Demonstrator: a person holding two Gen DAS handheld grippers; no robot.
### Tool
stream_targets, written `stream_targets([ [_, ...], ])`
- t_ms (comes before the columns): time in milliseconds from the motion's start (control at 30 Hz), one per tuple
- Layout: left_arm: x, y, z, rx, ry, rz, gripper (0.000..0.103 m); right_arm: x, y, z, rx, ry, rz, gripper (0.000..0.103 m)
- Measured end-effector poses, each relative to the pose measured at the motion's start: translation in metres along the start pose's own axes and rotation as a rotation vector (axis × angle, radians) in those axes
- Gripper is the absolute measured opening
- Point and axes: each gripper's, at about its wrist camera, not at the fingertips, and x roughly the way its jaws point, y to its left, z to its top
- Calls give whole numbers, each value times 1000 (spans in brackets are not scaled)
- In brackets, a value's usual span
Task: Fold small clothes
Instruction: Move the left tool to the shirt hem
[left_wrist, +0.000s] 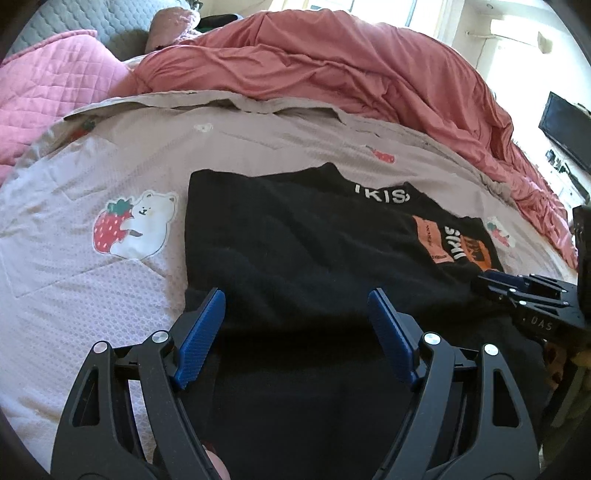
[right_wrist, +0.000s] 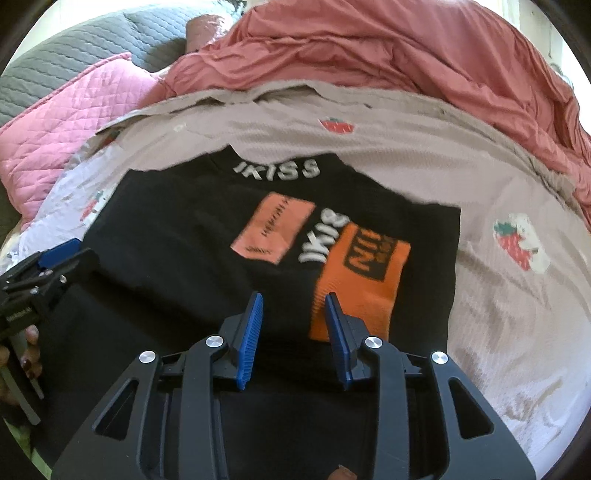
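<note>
A black top (left_wrist: 295, 236) with white "IKISS" lettering and orange and pink patches (right_wrist: 358, 273) lies flat on the bedspread (left_wrist: 92, 295). It also fills the middle of the right wrist view as the black top (right_wrist: 177, 236). My left gripper (left_wrist: 295, 297) hovers over its near left part, jaws wide open with nothing between the blue pads. Over the near edge by the orange patch, my right gripper (right_wrist: 294, 297) is open with a narrower gap, and only cloth lies beneath it. Each gripper shows in the other's view: right gripper (left_wrist: 524, 291), left gripper (right_wrist: 48, 266).
The bedspread is pale, printed with strawberries and a white bear (left_wrist: 147, 229). A bunched red duvet (left_wrist: 351, 74) lies behind the top. A pink quilted pillow (left_wrist: 55, 107) sits at the back left. A dark screen (left_wrist: 565, 129) hangs on the right wall.
</note>
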Motion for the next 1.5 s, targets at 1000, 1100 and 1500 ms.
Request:
stream_targets([
  [1000,-25,31,6,-110,-34,8,88,-13,-6,-12,66,-4,44,48],
  [1100,-30,38,5,-129,-41,14,92,-17,-7,-13,73,-9,46,48],
  [1500,-46,40,-3,-108,-67,60,93,-39,-16,-13,99,-39,49,48],
])
